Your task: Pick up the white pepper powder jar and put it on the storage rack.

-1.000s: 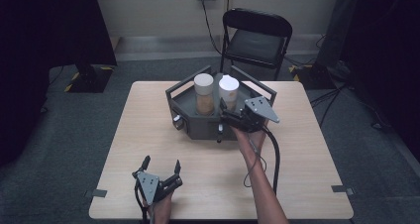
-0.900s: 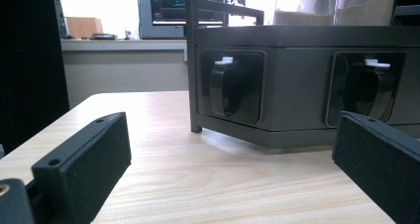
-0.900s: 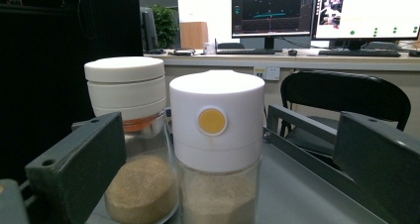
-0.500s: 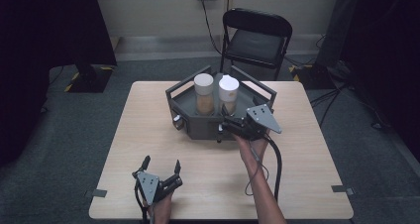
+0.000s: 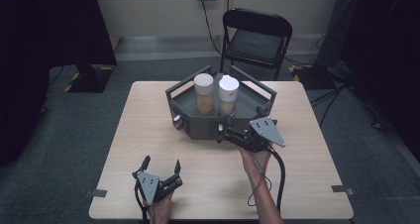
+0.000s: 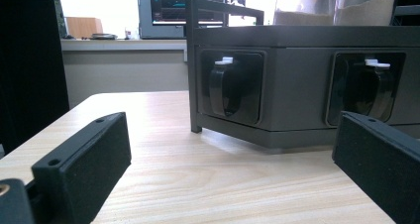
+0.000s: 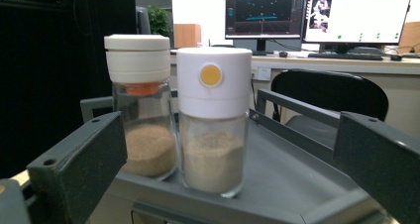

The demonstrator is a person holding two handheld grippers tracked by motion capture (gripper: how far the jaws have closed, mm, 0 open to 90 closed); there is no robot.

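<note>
A dark grey six-sided tray (image 5: 203, 128) stands at the back middle of the table. Two glass jars with white lids stand in it, each partly full of tan powder: a left jar (image 5: 203, 92) and a right jar (image 5: 228, 94). My right gripper (image 5: 224, 130) is open at the tray's front right wall and points at the jars. In the right gripper view, the jar with a yellow dot (image 7: 214, 120) stands between the jaws, farther off, with the other jar (image 7: 141, 110) to its left. My left gripper (image 5: 161, 163) sits open near the table's front left, holding nothing.
Two black knobs with white tabs, one (image 6: 225, 85) and another (image 6: 369, 87), sit recessed in the tray's front walls (image 6: 297, 40). A black folding chair (image 5: 257, 35) stands behind the table. A cable trails from the right gripper across the table's near right part.
The right gripper has drawn back a little toward the near right, along the tray's front wall. The left gripper and the jars have not moved.
</note>
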